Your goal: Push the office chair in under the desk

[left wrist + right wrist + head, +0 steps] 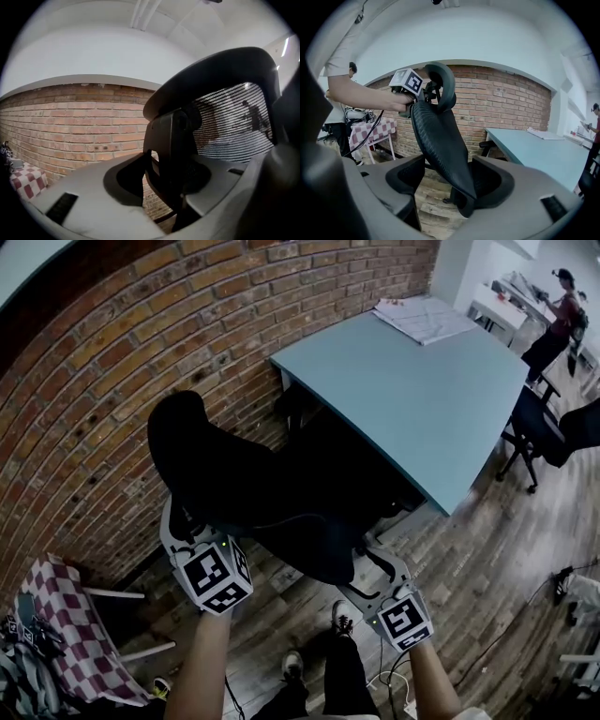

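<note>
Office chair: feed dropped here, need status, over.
Both open: left gripper jaws astride headrest bracket, right gripper jaws astride backrest. Target office chair at desk edge, not fully under. No blocker seen.

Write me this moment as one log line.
chair: partly under desk | left claw: open around back bracket | right claw: open around backrest edge

Around me, listed:
- Brick wall [112,381], ahead and to my left.
- Checked cloth [66,624] over a small table, at my lower left.
- Papers [427,320], far ahead.
- Second dark chair [530,423] on my right.
- Standing person [558,324] beyond it.
- Plank floor [506,549].
</note>
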Action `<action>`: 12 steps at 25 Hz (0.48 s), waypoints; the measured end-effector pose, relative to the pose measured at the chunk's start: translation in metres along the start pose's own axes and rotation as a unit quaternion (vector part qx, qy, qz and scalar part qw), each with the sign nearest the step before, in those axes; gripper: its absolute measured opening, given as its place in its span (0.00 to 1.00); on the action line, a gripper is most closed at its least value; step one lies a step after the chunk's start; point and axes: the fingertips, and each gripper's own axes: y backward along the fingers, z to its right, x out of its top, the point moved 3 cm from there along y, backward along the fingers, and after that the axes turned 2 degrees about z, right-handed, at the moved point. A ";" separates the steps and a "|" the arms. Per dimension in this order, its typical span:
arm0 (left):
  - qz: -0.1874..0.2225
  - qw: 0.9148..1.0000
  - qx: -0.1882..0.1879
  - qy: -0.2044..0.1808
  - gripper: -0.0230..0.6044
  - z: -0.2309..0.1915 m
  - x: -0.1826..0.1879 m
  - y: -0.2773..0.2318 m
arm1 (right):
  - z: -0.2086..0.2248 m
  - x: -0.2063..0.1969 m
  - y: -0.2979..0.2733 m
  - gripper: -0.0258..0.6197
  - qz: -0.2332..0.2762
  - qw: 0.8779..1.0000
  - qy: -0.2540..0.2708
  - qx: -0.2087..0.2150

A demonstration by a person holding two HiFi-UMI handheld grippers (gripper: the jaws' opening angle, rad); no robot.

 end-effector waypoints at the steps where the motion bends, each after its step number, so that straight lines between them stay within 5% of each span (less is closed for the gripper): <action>1: 0.000 1.000 -0.001 -0.001 0.36 0.005 0.001 -0.004 | 0.005 0.000 0.000 0.57 -0.001 1.000 -0.002 -0.003; 12: 0.001 1.000 -0.002 -0.006 0.36 0.048 0.007 -0.038 | 0.050 -0.004 -0.004 0.51 0.002 0.999 -0.037 0.005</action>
